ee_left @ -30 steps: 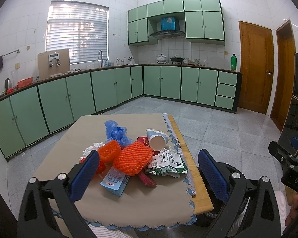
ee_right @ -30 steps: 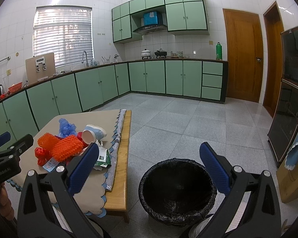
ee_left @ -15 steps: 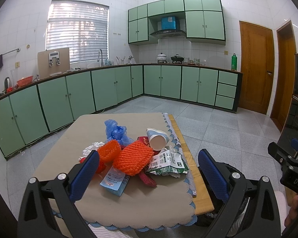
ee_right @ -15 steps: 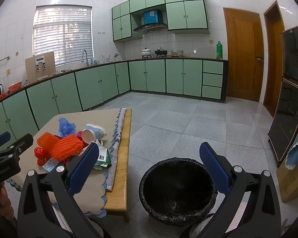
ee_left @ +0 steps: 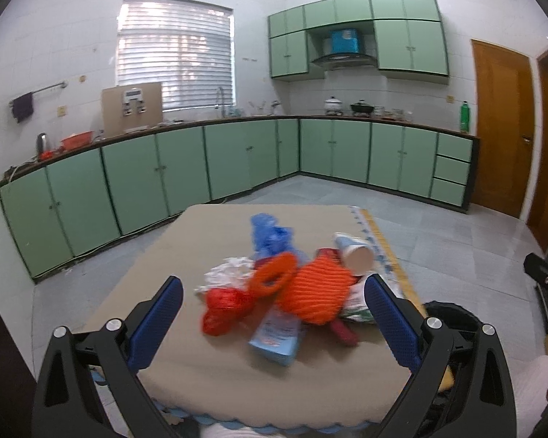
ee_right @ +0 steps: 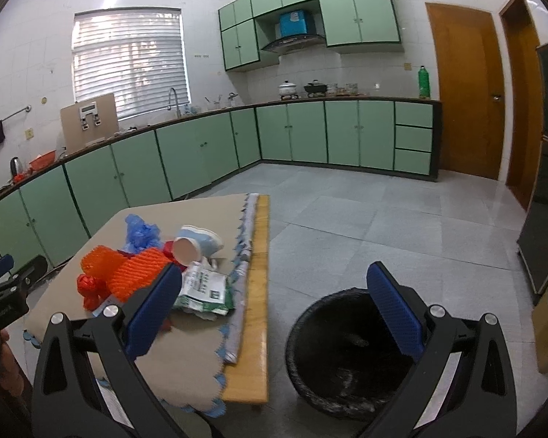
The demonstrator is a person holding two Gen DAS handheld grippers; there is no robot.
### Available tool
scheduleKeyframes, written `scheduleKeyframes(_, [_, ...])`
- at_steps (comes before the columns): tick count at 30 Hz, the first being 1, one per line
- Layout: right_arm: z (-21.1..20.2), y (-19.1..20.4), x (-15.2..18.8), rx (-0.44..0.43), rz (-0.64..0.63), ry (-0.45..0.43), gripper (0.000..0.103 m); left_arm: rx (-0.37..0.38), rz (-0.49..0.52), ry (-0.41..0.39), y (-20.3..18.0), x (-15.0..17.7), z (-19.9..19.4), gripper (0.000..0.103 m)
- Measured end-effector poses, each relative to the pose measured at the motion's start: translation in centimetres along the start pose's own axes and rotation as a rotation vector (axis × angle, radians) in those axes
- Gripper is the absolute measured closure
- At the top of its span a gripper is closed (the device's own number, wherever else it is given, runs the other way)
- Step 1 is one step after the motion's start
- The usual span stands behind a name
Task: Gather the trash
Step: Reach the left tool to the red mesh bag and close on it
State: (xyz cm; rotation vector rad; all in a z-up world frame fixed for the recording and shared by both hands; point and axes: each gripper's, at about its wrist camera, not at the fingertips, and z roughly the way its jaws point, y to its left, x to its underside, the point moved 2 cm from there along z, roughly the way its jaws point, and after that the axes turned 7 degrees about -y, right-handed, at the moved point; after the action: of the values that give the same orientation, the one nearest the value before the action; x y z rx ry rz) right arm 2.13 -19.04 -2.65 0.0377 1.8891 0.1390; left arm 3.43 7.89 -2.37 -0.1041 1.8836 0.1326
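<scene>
Beside table edge (ee_right: 259,292): bin (ee_right: 347,357), open floor (ee_right: 383,237).

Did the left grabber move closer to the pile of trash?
Yes. The left gripper has gone forward and down toward the trash pile: the pile now fills the gap between its open fingers, while the table looks nearer.

I see green cabinets (ee_right: 358,135) along the walls, a window with blinds (ee_right: 128,62), a range hood (ee_right: 294,42), two pots (ee_right: 303,88) on the far counter, a green bottle (ee_right: 423,82) and a wooden door (ee_right: 464,91).
</scene>
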Motion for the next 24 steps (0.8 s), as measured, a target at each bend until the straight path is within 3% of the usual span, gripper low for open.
scheduleKeyframes(6, [3.1, 3.3, -0.2, -0.063, -0.021, 0.0, 0.005, -0.077, -0.001, 0.005, 3.2, 0.8, 2.2, 0.006])
scheduleKeyframes(16, [8.3, 10.4, 1.2, -0.192, -0.067, 0.04, 0.005, -0.113, -0.04, 0.063, 7.2, 2.9, 5.5, 0.009])
scheduleKeyframes(24, [11.1, 13.5, 2.0, -0.228, -0.102, 0.07, 0.009, -0.084, -0.062, 0.155, 8.8, 5.3, 9.3, 0.015])
